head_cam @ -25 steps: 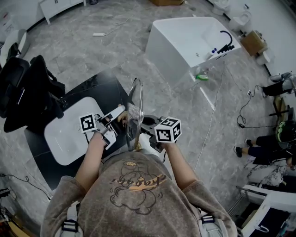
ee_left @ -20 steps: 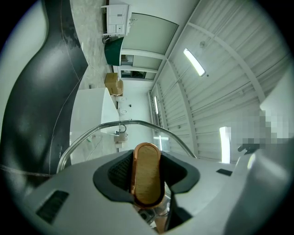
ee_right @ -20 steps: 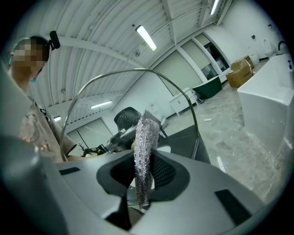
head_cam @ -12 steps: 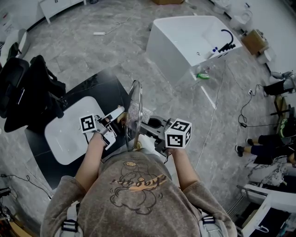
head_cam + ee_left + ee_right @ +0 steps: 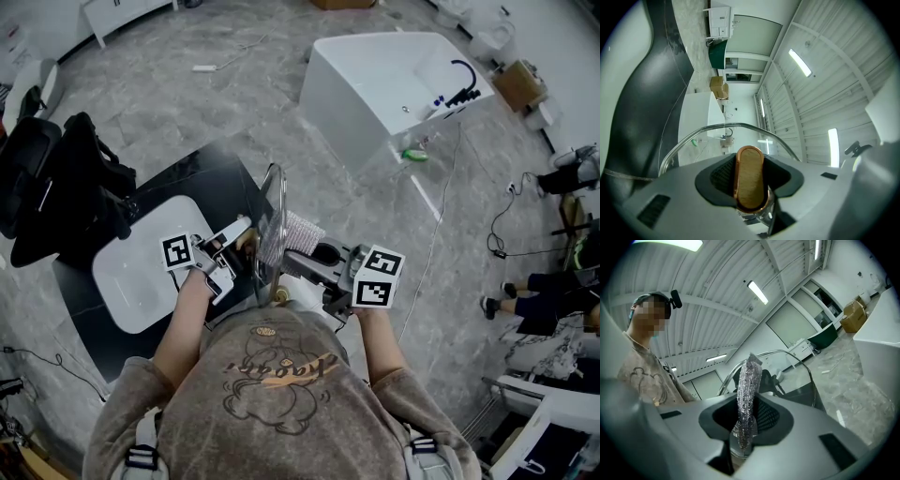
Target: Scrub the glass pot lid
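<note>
Now mid-scrub: my left gripper (image 5: 241,247) clamps the glass pot lid (image 5: 274,217) by its knob (image 5: 750,178), my right gripper (image 5: 305,255) pinches the scrubber (image 5: 303,231), which next needs pressing onto the glass

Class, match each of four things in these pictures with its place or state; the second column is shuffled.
1 glass pot lid
2 lid knob
3 scrubbing pad
4 white basin

A in the right gripper
B standing on edge
C on the black table
D clamped by the left gripper

Pairs: 1-B, 2-D, 3-A, 4-C
</note>
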